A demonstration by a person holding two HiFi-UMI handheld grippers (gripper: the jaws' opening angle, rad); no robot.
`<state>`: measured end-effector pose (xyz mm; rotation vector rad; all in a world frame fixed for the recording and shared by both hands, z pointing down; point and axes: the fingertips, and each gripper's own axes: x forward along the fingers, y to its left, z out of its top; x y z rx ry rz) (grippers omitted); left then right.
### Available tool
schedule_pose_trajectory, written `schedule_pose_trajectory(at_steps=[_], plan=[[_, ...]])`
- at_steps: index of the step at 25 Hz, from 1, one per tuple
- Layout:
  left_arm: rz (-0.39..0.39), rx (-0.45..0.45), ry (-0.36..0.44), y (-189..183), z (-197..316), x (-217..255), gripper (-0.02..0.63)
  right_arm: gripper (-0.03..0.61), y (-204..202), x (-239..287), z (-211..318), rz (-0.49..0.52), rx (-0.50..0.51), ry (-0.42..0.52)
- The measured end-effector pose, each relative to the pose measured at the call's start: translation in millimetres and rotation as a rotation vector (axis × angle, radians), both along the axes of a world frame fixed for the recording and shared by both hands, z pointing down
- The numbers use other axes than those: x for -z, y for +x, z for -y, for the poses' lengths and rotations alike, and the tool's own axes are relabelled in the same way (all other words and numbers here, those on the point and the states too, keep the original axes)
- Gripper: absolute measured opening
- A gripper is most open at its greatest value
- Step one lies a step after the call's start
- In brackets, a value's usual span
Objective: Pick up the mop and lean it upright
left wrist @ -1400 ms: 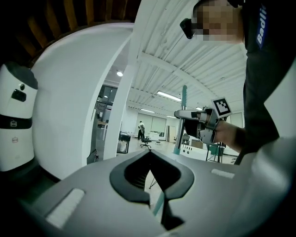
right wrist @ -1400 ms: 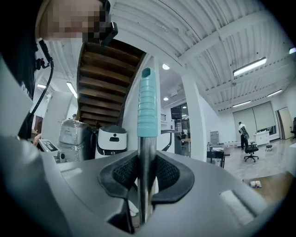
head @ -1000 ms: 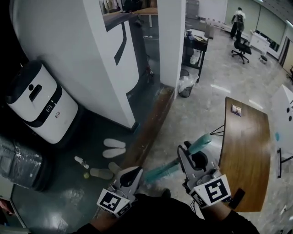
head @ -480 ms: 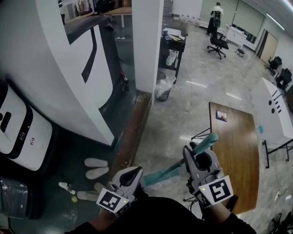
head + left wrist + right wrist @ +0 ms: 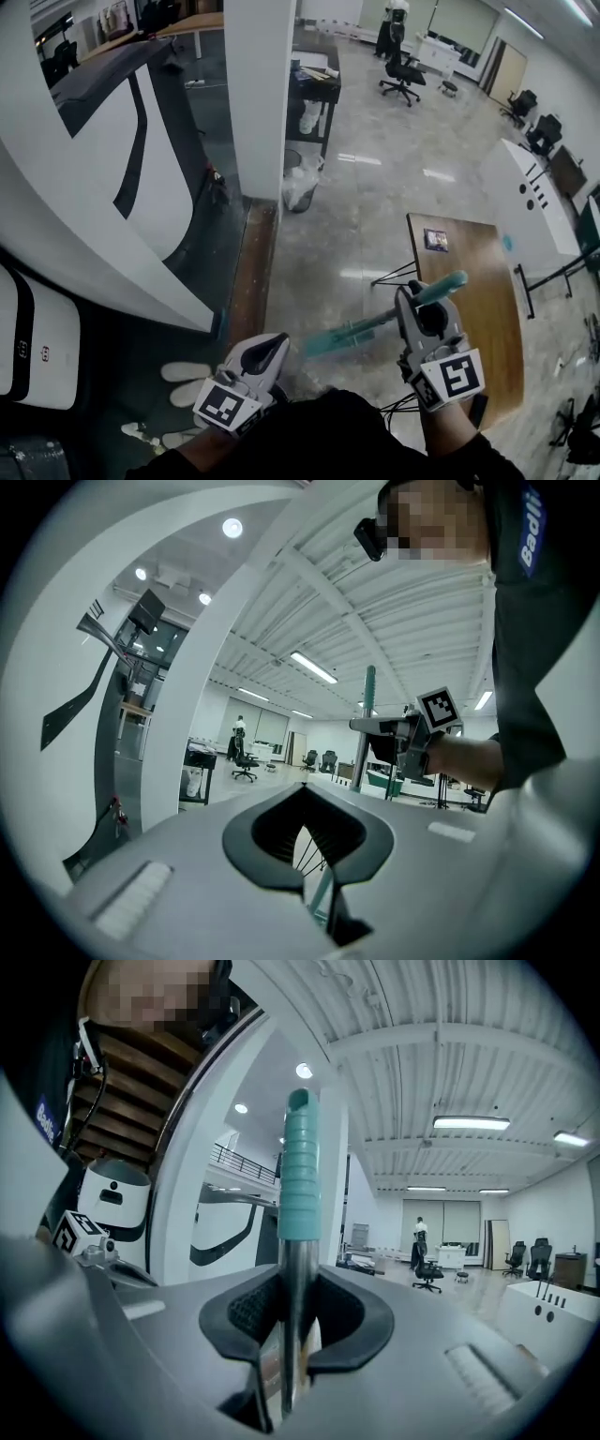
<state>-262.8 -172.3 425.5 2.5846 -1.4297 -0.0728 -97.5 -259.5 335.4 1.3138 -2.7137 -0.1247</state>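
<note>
The mop (image 5: 375, 324) hangs over the floor, its teal handle grip (image 5: 442, 287) pointing up and right and a teal lower section (image 5: 328, 339) running down to the left. My right gripper (image 5: 410, 304) is shut on the bare metal pole just under the grip. In the right gripper view the pole (image 5: 298, 1279) stands between the pads of my right gripper (image 5: 292, 1309), with the ribbed grip (image 5: 302, 1176) above. My left gripper (image 5: 275, 346) is shut and holds nothing, its tip close to the teal lower section. The left gripper view shows the closed left gripper (image 5: 302, 795) and the mop pole (image 5: 370, 691) beyond it. The mop head is hidden.
A wooden table (image 5: 469, 309) stands just right of the mop. A white pillar (image 5: 253, 94) and a curved white wall (image 5: 84, 187) rise at the left, with slippers (image 5: 187, 372) at their foot. A bagged bin (image 5: 302, 183), a black cart (image 5: 314, 89) and a far-off person (image 5: 394, 23) are ahead.
The head view has swung forward, so the slippers and white machine slid down and left. The right gripper keeps its hold on the mop, which shifted slightly right.
</note>
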Motion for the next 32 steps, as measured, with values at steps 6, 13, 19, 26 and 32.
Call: schedule_pose_trajectory(at_steps=[6, 13, 19, 26, 32], plan=[[0.007, 0.005, -0.021, -19, 44, -11, 0.018, 0.084, -11, -6, 53, 0.012, -0.005, 0.004], [0.069, 0.068, -0.040, -20, 139, -18, 0.017, 0.084, -17, -31, 154, 0.083, 0.067, -0.054], [0.076, 0.139, -0.022, 0, 235, -3, 0.018, 0.083, -27, -47, 235, 0.101, 0.197, -0.103], [0.079, 0.159, -0.055, 12, 308, -2, 0.017, 0.083, -33, -59, 322, 0.094, 0.264, -0.117], [0.054, 0.151, -0.054, -6, 371, -9, 0.018, 0.083, -41, -58, 402, 0.065, 0.253, -0.103]])
